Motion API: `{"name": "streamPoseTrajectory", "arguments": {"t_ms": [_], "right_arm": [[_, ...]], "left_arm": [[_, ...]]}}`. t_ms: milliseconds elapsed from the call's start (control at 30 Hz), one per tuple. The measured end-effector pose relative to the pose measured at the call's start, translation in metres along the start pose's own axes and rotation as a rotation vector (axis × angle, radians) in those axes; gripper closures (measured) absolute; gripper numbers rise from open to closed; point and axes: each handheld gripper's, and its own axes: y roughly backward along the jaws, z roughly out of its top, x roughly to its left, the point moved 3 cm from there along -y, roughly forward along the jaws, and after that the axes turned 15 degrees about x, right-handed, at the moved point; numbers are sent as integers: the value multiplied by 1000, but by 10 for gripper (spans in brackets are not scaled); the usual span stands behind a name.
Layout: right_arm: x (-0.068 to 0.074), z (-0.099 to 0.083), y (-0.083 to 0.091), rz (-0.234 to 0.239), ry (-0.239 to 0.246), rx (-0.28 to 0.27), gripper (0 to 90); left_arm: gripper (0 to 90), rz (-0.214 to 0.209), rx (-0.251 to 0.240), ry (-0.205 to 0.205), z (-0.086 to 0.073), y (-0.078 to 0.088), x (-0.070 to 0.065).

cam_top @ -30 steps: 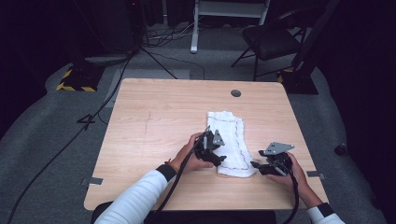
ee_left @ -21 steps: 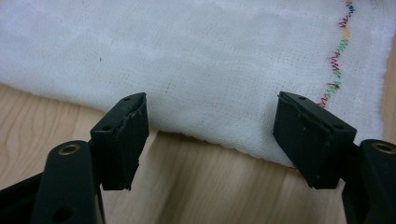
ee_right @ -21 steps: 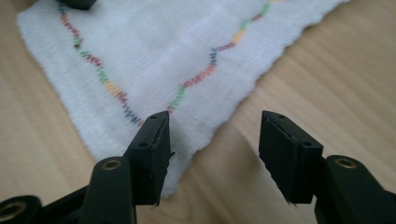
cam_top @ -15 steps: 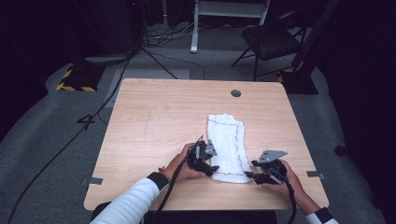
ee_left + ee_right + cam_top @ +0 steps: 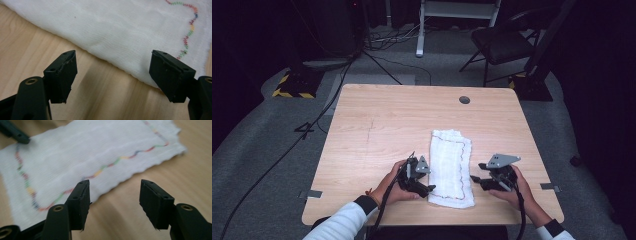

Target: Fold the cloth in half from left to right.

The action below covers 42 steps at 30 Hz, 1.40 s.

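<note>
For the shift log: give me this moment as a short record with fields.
surface: wooden table
item: white cloth, folded, flat, near the front edge
cloth detail: wavy multicoloured stitching
left gripper: at the cloth's left edge, jaws open, nothing between them
right gripper: at the cloth's right edge, jaws open, nothing between them
contact: neither gripper clamps the cloth
background: chair and cables on the floor beyond the table

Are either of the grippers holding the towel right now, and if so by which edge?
Nothing is held. The left gripper and the right gripper both stand open beside the white towel, with bare table between their jaws.
</note>
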Motion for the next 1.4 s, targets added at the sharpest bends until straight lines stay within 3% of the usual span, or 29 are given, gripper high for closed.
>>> {"name": "streamPoseTrajectory", "arguments": {"t_ms": [67, 100, 167, 200, 233, 333, 400, 467, 533, 700, 800, 900, 933, 1133, 1167, 1300, 1400], "right_arm": [[-22, 16, -1, -24, -39, -36, 430], [-22, 16, -1, -24, -39, -36, 430], [-35, 28, -7, -29, -63, -41, 447], [-48, 42, -15, -22, -99, -31, 464], [-48, 42, -15, -22, -99, -31, 464], [-63, 60, -32, -55, -119, 0, 468], [-66, 63, -37, -48, -118, 15, 465], [-73, 69, -51, -71, -119, 48, 459], [-78, 72, -60, -92, -105, 80, 455], [-85, 74, -75, -56, -117, 109, 454], [-88, 77, -78, 20, -119, 109, 637], [-87, 78, -77, 38, -96, 104, 788], [-87, 78, -77, 38, -96, 104, 788], [-84, 88, -63, -17, -53, 52, 822], [-84, 95, -60, -49, -31, 50, 822], [-83, 108, -57, -92, -15, 27, 823], [-85, 118, -60, -140, -1, 26, 819]], "left_arm": [[221, 1, -11, 14, 8, 2, 10], [220, 1, -11, 14, 8, 2, 10], [220, 7, -16, 20, 14, 2, 20], [220, -14, -17, 34, 18, 1, 28], [220, -21, -20, 53, 21, 0, 33], [225, 20, -5, 74, 30, -7, 52], [231, 44, -3, 73, 35, -10, 64], [234, 86, -18, 83, 45, -16, 78], [232, 108, -18, 76, 49, -17, 82], [235, 121, -47, 106, 63, -23, 99], [233, 139, -46, 119, 68, -28, 107], [230, 122, -49, 148, 72, -33, 115], [230, 125, -52, 153, 72, -34, 117], [227, 116, -66, 180, 77, -35, 124], [230, 120, -75, 186, 78, -36, 125], [236, 149, -58, 186, 79, -37, 131], [248, 140, -53, 204, 77, -41, 136]]}}
